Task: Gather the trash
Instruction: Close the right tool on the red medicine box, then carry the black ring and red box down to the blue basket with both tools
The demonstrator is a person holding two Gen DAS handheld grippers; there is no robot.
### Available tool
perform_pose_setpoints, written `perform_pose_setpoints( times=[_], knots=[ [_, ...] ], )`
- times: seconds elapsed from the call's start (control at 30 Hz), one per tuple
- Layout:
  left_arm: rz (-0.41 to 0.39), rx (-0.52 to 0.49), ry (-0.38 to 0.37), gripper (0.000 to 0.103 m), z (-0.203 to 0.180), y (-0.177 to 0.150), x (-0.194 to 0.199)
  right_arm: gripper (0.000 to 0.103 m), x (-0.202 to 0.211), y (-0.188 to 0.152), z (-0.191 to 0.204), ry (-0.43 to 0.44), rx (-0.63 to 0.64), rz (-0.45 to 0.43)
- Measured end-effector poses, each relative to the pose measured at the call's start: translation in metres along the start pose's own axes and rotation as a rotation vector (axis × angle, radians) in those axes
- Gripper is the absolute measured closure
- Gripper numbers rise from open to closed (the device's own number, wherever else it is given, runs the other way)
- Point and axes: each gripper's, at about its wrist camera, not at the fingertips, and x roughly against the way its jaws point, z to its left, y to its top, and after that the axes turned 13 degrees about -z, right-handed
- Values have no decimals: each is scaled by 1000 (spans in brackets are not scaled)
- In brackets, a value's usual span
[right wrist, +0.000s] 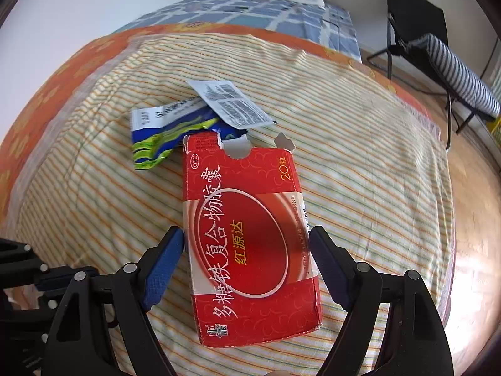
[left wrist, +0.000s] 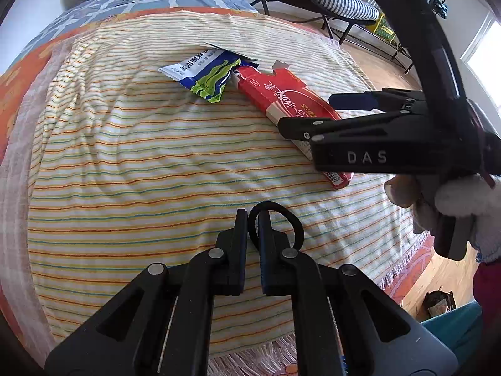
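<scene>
**Operator:** Right now the right hand-held gripper (right wrist: pixel 247 247) straddles the red medicine box (right wrist: pixel 250 244), which lies flat on the striped blanket (left wrist: pixel 125 172) covering the bed, toward its right edge. Jaws stand wide, one finger either side of the box's long edges. The left pad sits just beside the cardboard; I cannot tell whether it is touching yet.

**Observer:** How should I close on it?

**Operator:** My judgement: keep the fingers square to the long edges and low enough to catch the side walls. The box is torn open at its far end, so it is probably empty and will crush; squeeze gently.

**Observer:** And the left?

**Operator:** The left hand-held gripper (left wrist: pixel 253 228) is fully closed, pinching a thin black loop (left wrist: pixel 291 219), near the bed's near edge. What the loop belongs to is not visible.

**Observer:** Other trash?

**Operator:** A blue-and-green wrapper (right wrist: pixel 156 141) and a white printed leaflet (right wrist: pixel 231 103) lie just beyond the box's torn end, toward the middle of the bed.
</scene>
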Motion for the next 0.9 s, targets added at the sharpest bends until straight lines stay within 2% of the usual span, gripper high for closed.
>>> perform_pose_setpoints(
  times=[0.37,0.6,0.9],
  knots=[
    [-9,-3,-5,98,-3,0,4,19,-3,4,-4,14,-23,-9],
    [-9,2,-4,98,-2,0,5,14,-18,-5,-7,29,-38,32],
    [-25,3,-4,98,1,2,10,16,-8,-6,-12,53,-92,13]
  ],
)
